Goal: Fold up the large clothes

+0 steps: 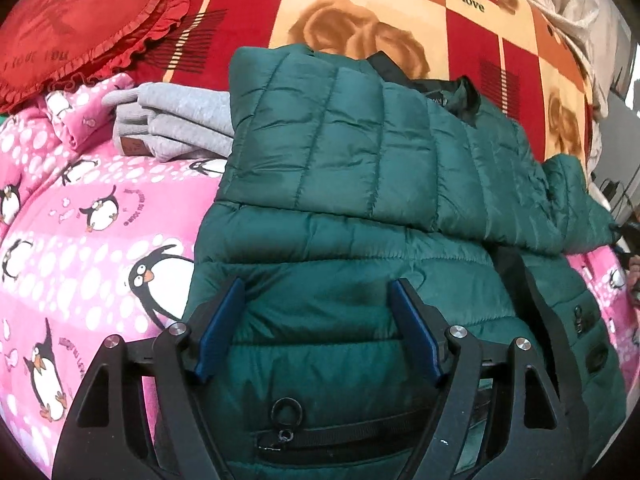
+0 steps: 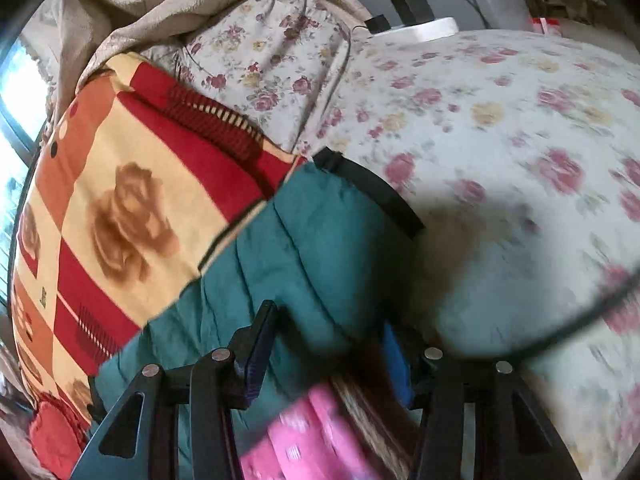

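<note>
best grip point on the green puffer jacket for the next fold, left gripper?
Probably the jacket's left side edge, where it meets the pink penguin blanket. That edge lies free and puffy, giving a lip to pinch. Come in from the left side with the open left gripper, one finger sliding under. Avoid the folded-over sleeve on top.

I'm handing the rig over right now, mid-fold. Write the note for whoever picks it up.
Left gripper: open, over the lower body of the green puffer jacket, holding nothing.
Right gripper: jaws apart, no grip seen; its view is blurred, over the jacket's edge.
Jacket lies on the pink penguin blanket, one sleeve already folded across the chest. A folded grey garment sits beside it, left in the left wrist view.
Left: probably the other side, then fold the body up.
</note>
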Tool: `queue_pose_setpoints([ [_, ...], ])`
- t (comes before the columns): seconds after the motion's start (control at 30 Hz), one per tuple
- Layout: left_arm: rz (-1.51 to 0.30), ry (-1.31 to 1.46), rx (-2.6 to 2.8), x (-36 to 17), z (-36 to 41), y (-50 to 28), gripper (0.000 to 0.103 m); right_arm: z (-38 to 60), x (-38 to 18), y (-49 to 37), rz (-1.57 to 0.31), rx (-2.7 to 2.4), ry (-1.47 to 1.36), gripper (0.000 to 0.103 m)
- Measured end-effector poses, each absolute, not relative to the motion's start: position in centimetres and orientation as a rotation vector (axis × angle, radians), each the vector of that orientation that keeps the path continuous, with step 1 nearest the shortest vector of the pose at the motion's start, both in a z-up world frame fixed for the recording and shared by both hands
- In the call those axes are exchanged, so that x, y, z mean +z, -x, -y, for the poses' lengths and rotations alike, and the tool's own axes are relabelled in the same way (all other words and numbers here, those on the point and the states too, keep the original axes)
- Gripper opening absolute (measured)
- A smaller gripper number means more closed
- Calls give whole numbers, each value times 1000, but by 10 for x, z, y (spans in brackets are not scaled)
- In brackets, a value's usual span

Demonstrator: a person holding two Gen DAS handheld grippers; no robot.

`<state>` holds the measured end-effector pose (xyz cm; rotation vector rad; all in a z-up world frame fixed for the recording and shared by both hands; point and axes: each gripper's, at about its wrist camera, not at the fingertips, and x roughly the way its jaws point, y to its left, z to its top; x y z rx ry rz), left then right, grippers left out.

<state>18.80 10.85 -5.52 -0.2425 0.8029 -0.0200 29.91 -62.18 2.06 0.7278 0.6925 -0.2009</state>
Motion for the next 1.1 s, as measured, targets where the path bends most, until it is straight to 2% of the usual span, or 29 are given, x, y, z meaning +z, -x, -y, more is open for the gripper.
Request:
queue_pose_setpoints([
  [0.07,-799,259,-27,-56,-111,-188,76,620,18,-308,-682,-210,-712,48],
  [0.13,-798,268,-30,-57,-113,-188,76,615,20,-307,-673,-250,-677,39],
  [0.17,-799,271,-30,-57,-113,-188,76,613,19,-307,-670,-258,-661,27],
  [0.2,-799,273,-30,-57,-112,-188,76,609,20,-305,-662,-263,-642,21],
  [0.37,-797,278,-32,-57,-113,-188,76,574,46,-289,-616,-253,-529,20],
  [0.63,-799,275,-29,-57,-113,-189,76,466,76,-254,-598,-85,-402,18],
  [0.9,-796,292,-35,-58,-116,-188,76,326,60,-254,-640,123,-331,14],
  [1.1,-790,308,-42,-59,-118,-188,76,214,23,-275,-711,308,-298,13],
])
